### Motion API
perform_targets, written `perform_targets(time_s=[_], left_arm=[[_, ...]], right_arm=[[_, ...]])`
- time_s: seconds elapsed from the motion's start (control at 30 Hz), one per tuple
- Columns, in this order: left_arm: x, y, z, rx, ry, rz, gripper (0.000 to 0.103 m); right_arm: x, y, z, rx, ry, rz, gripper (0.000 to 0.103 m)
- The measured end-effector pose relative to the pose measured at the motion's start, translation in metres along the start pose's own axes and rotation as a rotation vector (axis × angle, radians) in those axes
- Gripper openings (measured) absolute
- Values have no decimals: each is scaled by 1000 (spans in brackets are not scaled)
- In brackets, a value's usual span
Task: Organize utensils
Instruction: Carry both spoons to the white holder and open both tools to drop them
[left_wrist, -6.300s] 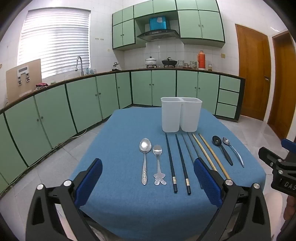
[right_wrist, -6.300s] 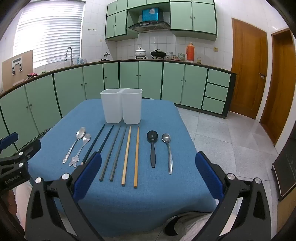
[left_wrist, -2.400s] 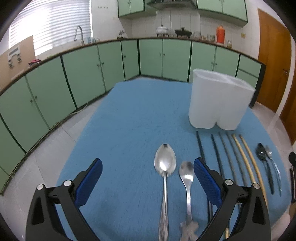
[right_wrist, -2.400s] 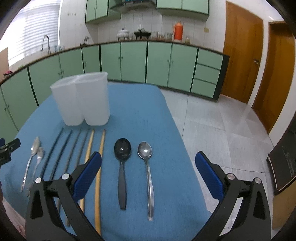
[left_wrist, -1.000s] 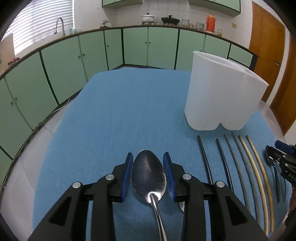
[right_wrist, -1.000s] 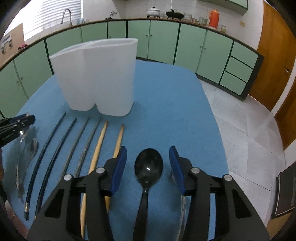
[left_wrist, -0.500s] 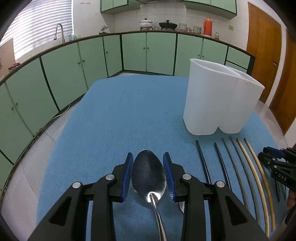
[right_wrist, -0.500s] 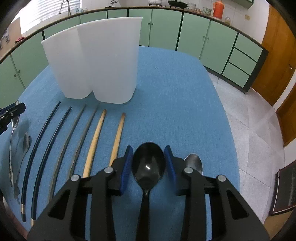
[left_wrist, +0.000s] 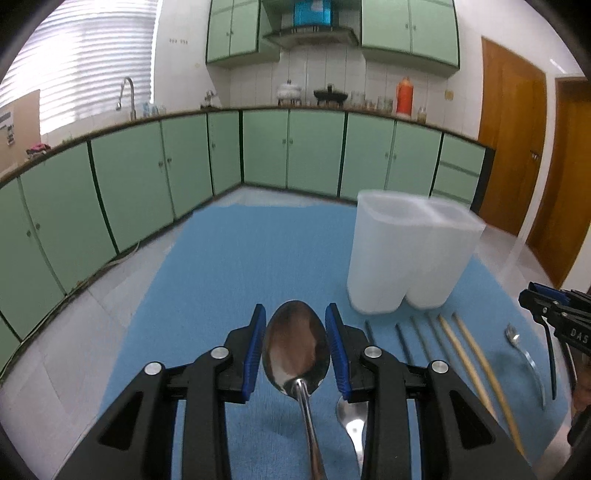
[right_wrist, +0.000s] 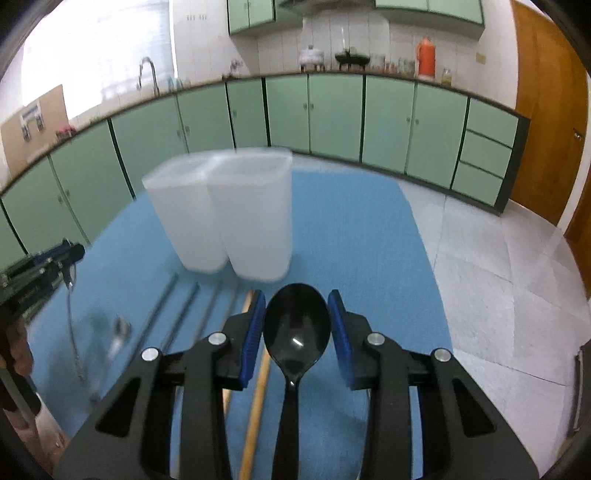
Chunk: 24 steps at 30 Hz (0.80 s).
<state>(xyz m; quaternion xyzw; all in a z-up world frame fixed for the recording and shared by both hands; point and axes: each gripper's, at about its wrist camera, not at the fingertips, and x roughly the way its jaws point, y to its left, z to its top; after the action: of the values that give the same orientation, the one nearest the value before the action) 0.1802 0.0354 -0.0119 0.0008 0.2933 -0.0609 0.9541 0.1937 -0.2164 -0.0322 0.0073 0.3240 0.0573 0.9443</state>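
Left gripper (left_wrist: 296, 350) clamped on big steel spoon (left_wrist: 295, 350), right gripper (right_wrist: 296, 334) clenched round black spoon (right_wrist: 296, 328), both lifted off blue cloth (left_wrist: 229, 266); "DAS" readable there; beyond, white twin holder (left_wrist: 406, 258)

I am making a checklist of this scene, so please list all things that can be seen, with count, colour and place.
holder: one, white, two compartments, on the cloth behind the utensils
cloth: one, blue, covers the table
chopsticks: six; two black, two grey, two wooden; flat in front of the holder
large spoon: one, silver, between the left jaws
small spoon: one, silver, on the cloth beside it
black spoon: one, between the right jaws
slim spoon: one, silver, right of the chopsticks
cabinets: green, along the walls
left gripper: black, blue pads
right gripper: same
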Motion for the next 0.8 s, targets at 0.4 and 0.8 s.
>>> perform_targets(time_s=[0.4,0.8], left_arm=[[-21,-2,64,-20,-179,-39,33],[10,-34,168,-18,-406,-111,33]], right_arm=[[-9,-13,85,82,-298,95,34],[58,-22,163,119,-415,63,34]])
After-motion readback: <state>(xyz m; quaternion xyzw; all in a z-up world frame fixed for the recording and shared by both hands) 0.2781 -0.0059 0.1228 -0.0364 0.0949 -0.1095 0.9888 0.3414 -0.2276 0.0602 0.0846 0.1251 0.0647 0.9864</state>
